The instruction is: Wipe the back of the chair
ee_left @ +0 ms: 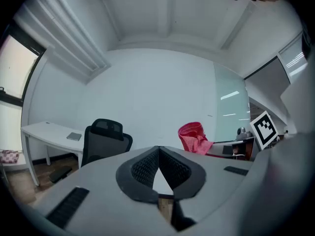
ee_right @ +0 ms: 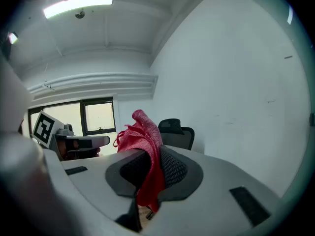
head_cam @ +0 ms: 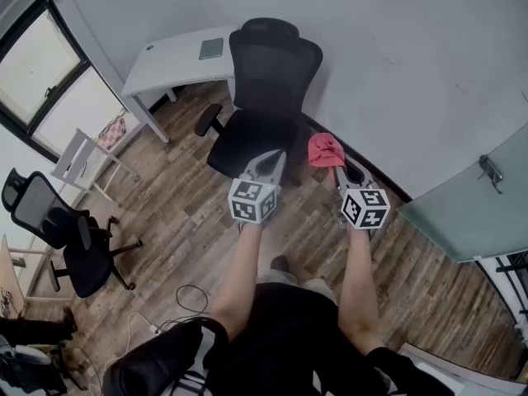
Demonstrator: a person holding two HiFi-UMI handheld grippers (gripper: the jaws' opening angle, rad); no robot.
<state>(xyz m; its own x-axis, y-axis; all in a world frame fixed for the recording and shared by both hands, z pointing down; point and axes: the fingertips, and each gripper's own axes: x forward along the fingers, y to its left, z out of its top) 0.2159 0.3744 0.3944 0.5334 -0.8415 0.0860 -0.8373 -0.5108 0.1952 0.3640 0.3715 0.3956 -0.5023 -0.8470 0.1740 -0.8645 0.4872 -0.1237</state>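
Red cloth point(head_cam: 325, 148) bunches above the tips of the right hand-held gripper point(head_cam: 337, 170), just right of the head view's centre. In the right gripper view the jaws are clamped on a fold of it, with a tail hanging below them and the bulk standing up above. That leaves plenty of loose fabric to press against a surface, which suits wiping.

The left hand-held gripper point(head_cam: 271, 162) sits just beside it, centre frame. Its jaws meet at the tips with nothing between them. It is probably kept free to steady or turn the chair.

The black mesh chair point(head_cam: 272, 81) stands in the upper centre of the head view, close to the wall. Its seat is turned toward the person and its backrest lies beyond the seat. Both grippers hover over the near edge of the seat, apart from the backrest, so wiping has not begun. The cloth must reach up and forward to meet the back.

A white surface point(head_cam: 177, 64) at the upper left carries a flat grey item point(head_cam: 211, 49).
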